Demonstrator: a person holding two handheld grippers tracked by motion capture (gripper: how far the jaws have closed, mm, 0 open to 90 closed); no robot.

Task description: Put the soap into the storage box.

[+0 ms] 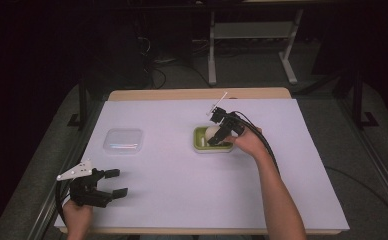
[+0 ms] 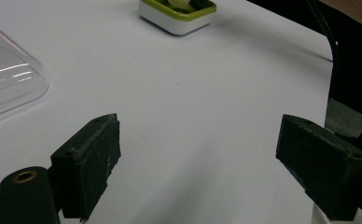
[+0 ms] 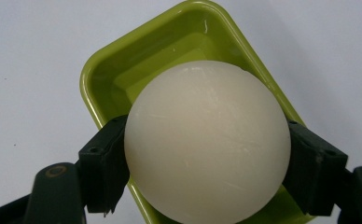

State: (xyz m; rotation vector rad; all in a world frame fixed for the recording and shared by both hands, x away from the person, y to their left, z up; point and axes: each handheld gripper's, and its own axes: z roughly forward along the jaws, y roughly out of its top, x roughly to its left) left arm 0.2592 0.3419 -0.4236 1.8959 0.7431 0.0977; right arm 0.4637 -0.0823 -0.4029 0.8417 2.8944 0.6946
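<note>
over glossy green tray point(image 3: 100, 79), right claw point(image 3: 207, 161) grips smooth ball point(image 3: 207, 140).

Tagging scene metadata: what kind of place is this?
Probably a lab or data-collection workspace, not a home: a wooden table covered with a white paper sheet, metal frame legs of a stand behind it on grey floor, and dark surroundings.

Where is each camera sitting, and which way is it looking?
High view: above the table's near edge, looking forward and down; both forearms, left gripper and right gripper show.
Left gripper view: low on that gripper, looking across the table past its open jaws.
Right gripper view: looking down its jaws onto the white ball.
All three share the green tray.
</note>
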